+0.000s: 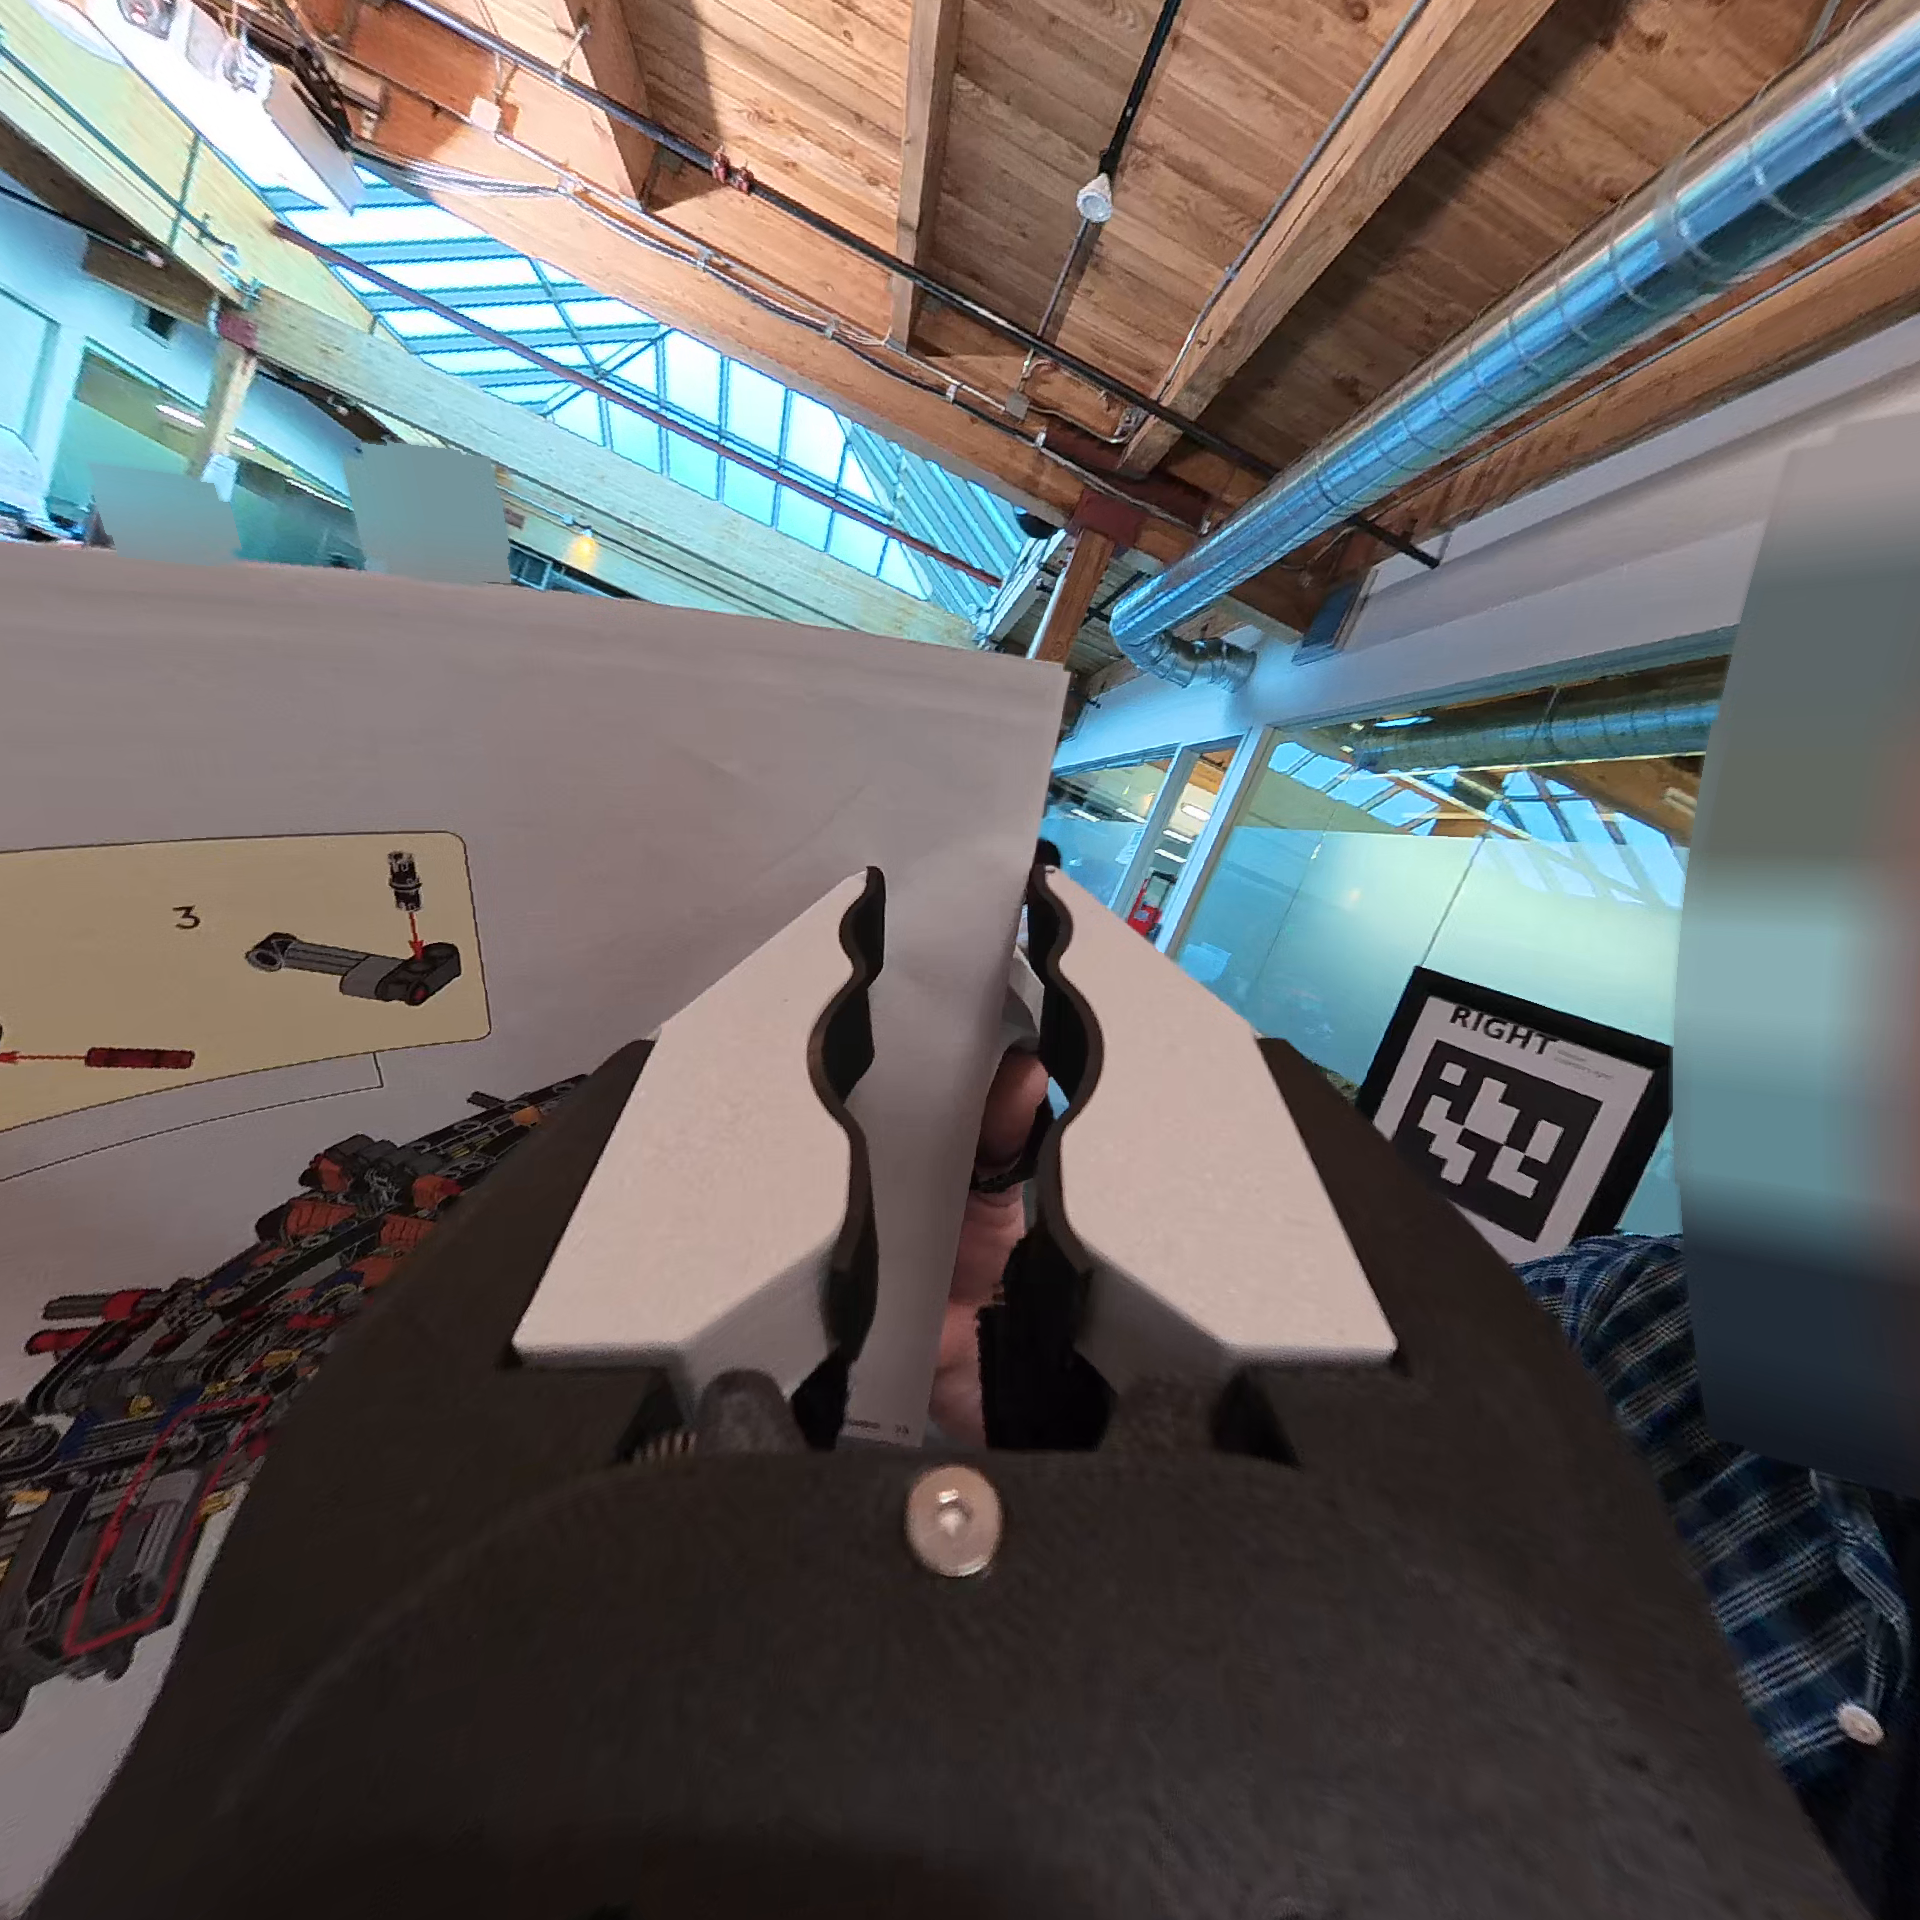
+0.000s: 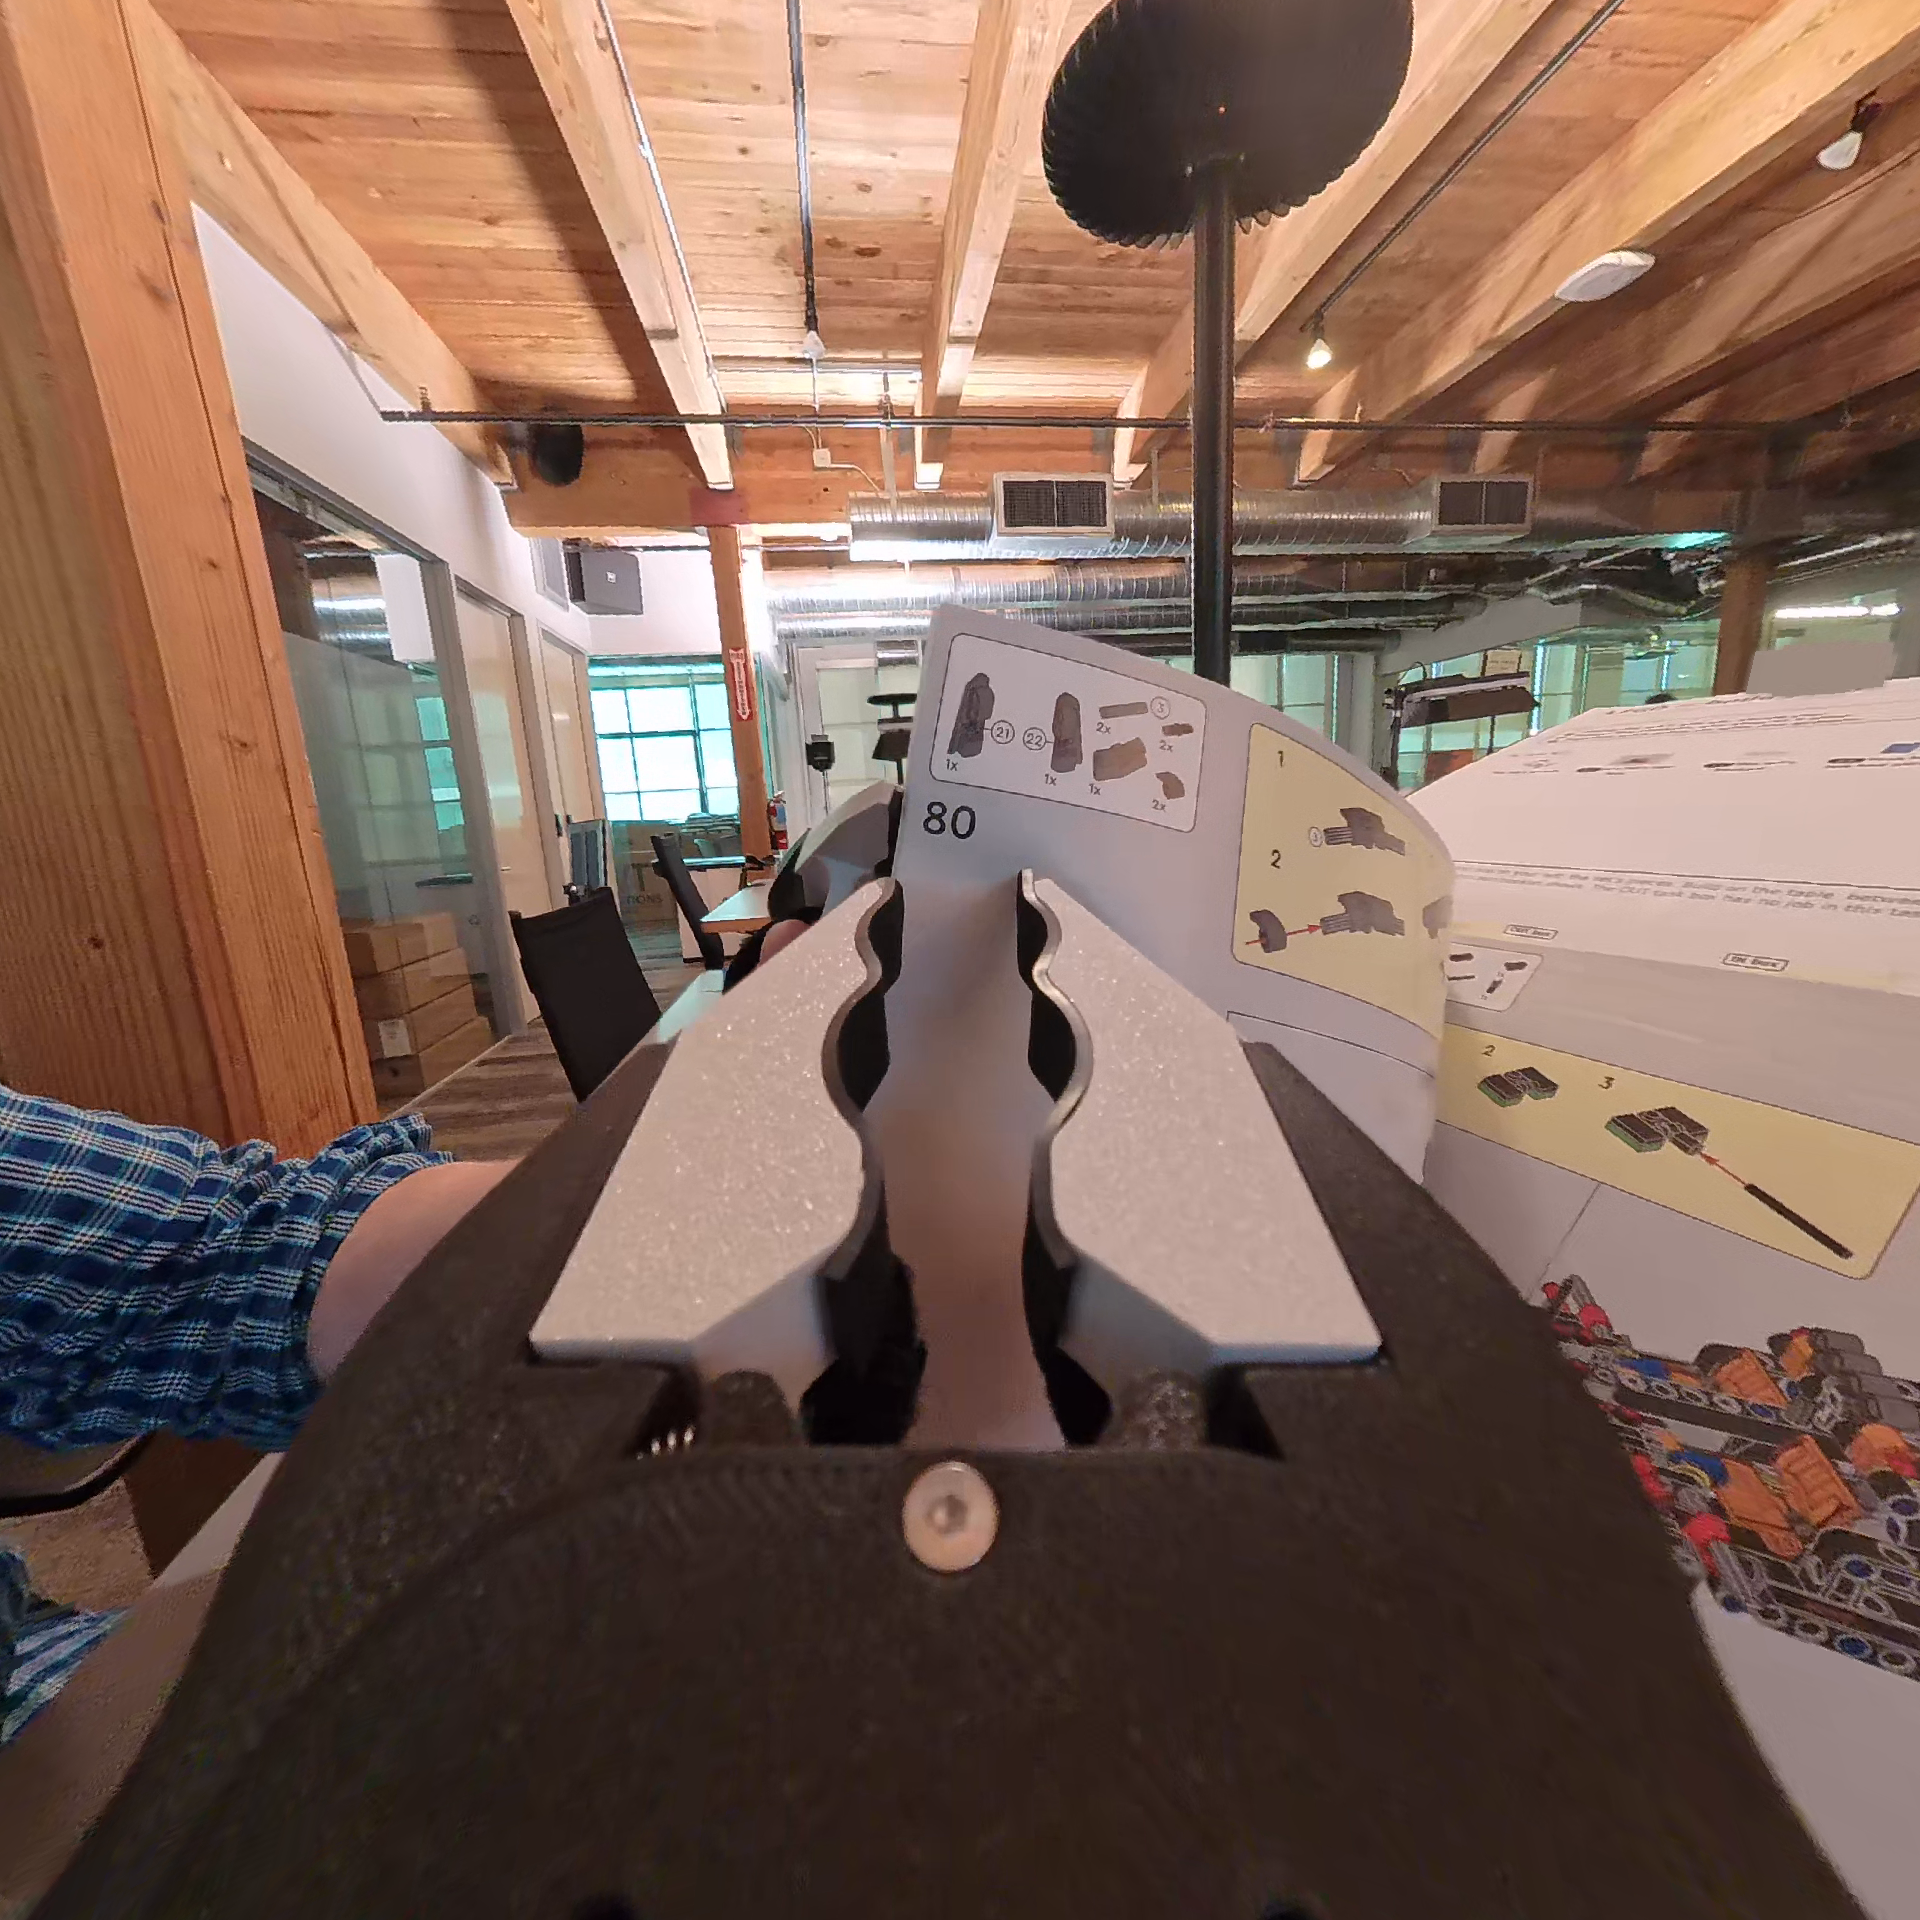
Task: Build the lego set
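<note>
Our left tool [image 1: 956, 904] stood parted around the right edge of a lifted instruction page [image 1: 540, 748]; our right tool [image 2: 956, 904], equally parted, straddled a curling page [image 2: 1174, 831], whose long edge ran upward. No bricks showed; neither tool looked nearer.

This is an open-plan office in a converted timber loft: exposed wooden ceiling beams [image 2: 644, 239] run overhead, with bare spiral metal ducting [image 1: 1538, 343] and a sloped skylight [image 1: 665, 405] beneath them. Glass-walled rooms [image 2: 384, 790] line one side beside a thick wooden post [image 2: 135, 623]. Black office chairs [image 2: 592, 997], stacked cardboard boxes [image 2: 416, 997] and a red fire extinguisher [image 2: 777, 821] stand farther back.
</note>
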